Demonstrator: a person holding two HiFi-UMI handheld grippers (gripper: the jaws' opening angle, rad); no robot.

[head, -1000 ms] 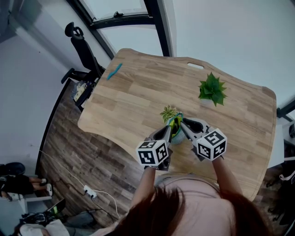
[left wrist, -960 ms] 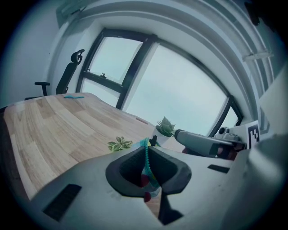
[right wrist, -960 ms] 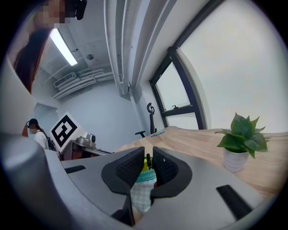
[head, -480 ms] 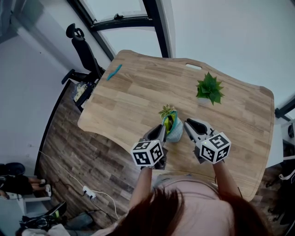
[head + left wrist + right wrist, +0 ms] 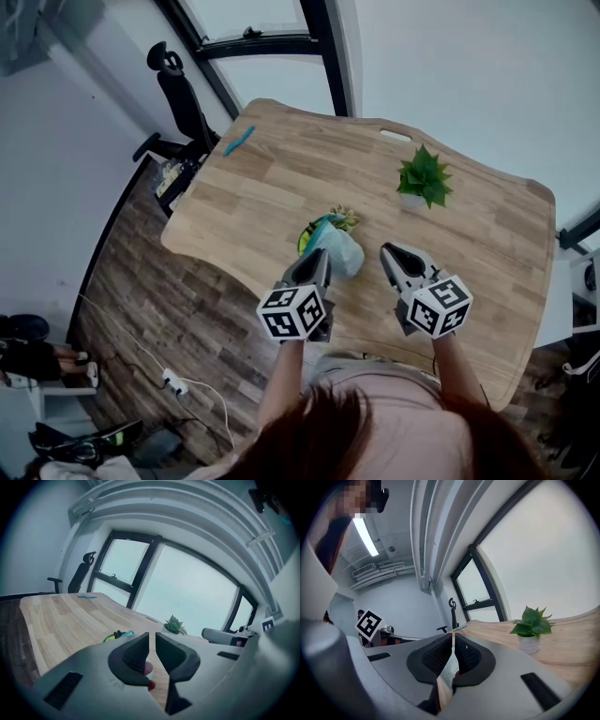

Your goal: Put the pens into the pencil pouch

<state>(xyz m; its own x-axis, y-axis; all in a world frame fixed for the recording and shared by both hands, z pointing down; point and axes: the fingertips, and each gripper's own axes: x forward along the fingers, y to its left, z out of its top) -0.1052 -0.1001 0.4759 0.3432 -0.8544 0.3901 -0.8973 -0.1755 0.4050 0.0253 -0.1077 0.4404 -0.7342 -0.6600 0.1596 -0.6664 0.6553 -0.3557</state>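
The pale blue pencil pouch (image 5: pixel 336 249) lies on the wooden table (image 5: pixel 272 187), with green and yellow pens (image 5: pixel 317 228) poking from its open mouth at the left. My left gripper (image 5: pixel 317 265) hovers just on the near side of it. Its jaws have just been opening and show a narrow gap with nothing between them (image 5: pixel 152 633). The pouch (image 5: pixel 117 635) sits beyond them. My right gripper (image 5: pixel 397 259) hangs to the pouch's right, apart from it. Its jaws have just been closing and their tips meet on nothing (image 5: pixel 453 634). One teal pen (image 5: pixel 238 141) lies alone at the table's far left corner.
A small potted plant (image 5: pixel 424 180) stands at the back right of the table. A black office chair (image 5: pixel 183 89) stands off the far left corner. The table's near edge runs just under both grippers. Cables and a power strip (image 5: pixel 169 380) lie on the floor at left.
A second ago both grippers were at the pouch, which stood upright between them. They have since drawn back and apart, and the pouch has tipped over to the left.
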